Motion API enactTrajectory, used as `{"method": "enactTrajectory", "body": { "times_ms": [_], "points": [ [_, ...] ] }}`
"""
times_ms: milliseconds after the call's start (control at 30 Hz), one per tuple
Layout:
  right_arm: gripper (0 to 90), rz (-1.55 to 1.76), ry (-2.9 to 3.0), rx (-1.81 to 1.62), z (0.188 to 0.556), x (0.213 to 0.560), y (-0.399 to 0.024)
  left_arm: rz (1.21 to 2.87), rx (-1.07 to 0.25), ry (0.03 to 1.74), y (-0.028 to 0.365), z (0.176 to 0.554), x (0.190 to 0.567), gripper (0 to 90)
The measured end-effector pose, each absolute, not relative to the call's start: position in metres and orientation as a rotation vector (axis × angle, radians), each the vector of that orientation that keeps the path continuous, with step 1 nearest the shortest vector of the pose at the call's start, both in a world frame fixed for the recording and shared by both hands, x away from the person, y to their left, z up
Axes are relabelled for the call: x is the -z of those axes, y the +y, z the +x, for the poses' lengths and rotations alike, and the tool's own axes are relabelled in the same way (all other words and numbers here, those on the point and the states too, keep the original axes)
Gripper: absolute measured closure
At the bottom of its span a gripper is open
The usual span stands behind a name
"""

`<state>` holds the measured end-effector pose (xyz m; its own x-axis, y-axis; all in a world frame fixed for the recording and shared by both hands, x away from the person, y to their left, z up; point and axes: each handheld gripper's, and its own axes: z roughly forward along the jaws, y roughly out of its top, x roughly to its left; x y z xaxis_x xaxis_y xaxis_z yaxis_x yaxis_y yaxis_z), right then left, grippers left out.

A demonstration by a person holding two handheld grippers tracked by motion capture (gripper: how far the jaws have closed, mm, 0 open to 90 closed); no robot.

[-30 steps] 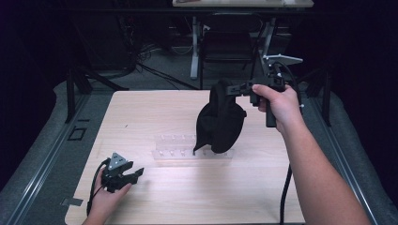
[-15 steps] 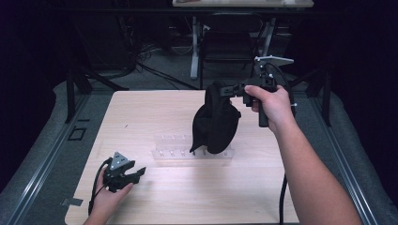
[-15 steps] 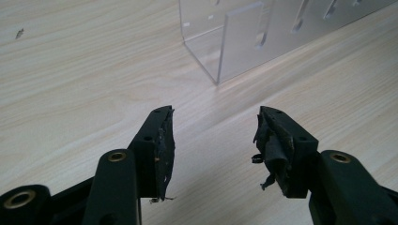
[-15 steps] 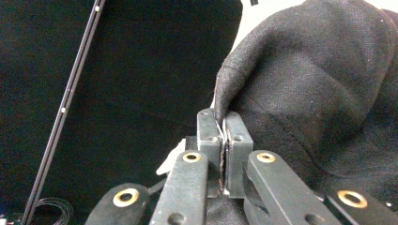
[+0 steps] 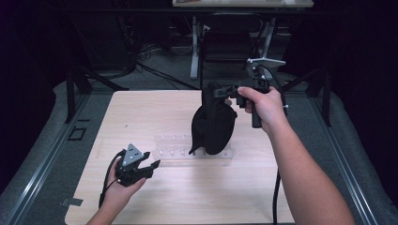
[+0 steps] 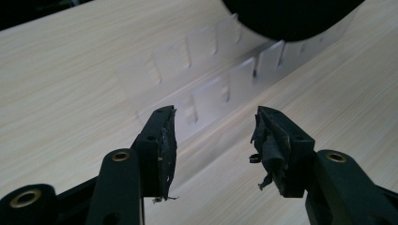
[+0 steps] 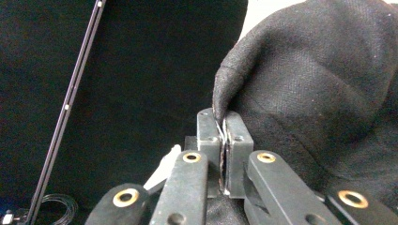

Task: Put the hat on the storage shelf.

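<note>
Hovering low over the near left part of a pale wooden table [image 5: 141, 112], the left gripper [image 5: 149, 164] sits in the person's left hand [image 5: 123, 190], its jaws standing apart with nothing between them; they have just been closing a little. A black cable [image 5: 107, 180] loops back from it toward the table's near edge. In the left gripper view, that gripper [image 6: 213, 136] points its worn, frayed pads [image 6: 164, 150] across bare wood at a clear plastic rack [image 6: 220, 89] just ahead, the rack's square slots lined up in two rows.

Farther in, at mid-table in the high view, the clear plastic rack [image 5: 171, 150] lies flat on the wood, its right part hidden behind a black cloth bag [image 5: 213, 124]. The bag hangs from above, its lower end down at the rack; whether it rests on the rack or just clears it cannot be told. In the left gripper view the bag's dark rounded bottom [image 6: 291, 16] looms over the rack's far end.

Beyond that, the right gripper [image 5: 217, 91] is held up over the table's far right part in the right hand [image 5: 263, 105], jaws clamped together on the bag's top edge. The right gripper view shows its jaws [image 7: 225, 154] pinched tight on a fold of the coarse black fabric [image 7: 319, 103], which bulges to the right.

Behind the table, dark floor, cables and the legs of another desk [image 5: 195, 51] fade into shadow.
</note>
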<state>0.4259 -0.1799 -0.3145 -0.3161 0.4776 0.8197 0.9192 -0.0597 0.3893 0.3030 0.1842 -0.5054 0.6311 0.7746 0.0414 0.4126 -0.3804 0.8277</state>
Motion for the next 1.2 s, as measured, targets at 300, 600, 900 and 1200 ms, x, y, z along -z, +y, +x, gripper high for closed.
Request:
{"method": "enactTrajectory", "body": {
  "times_ms": [300,600,900,1200],
  "points": [
    [87.6,-1.447,-1.751,1.361,0.428,0.321,-0.168,2.038,-0.55,0.813,0.145,0.307,0.488,49.8],
    [87.3,-1.429,-1.744,1.376,0.428,0.323,-0.158,2.062,-0.537,0.733,0.118,0.305,0.478,53.4],
    [87.1,-1.431,-1.744,1.398,0.428,0.323,-0.153,2.067,-0.525,0.698,0.099,0.306,0.474,65.9],
    [86.7,-1.439,-1.738,1.424,0.426,0.323,-0.151,2.08,-0.563,0.68,0.089,0.309,0.476,80.9]
  ]
}}
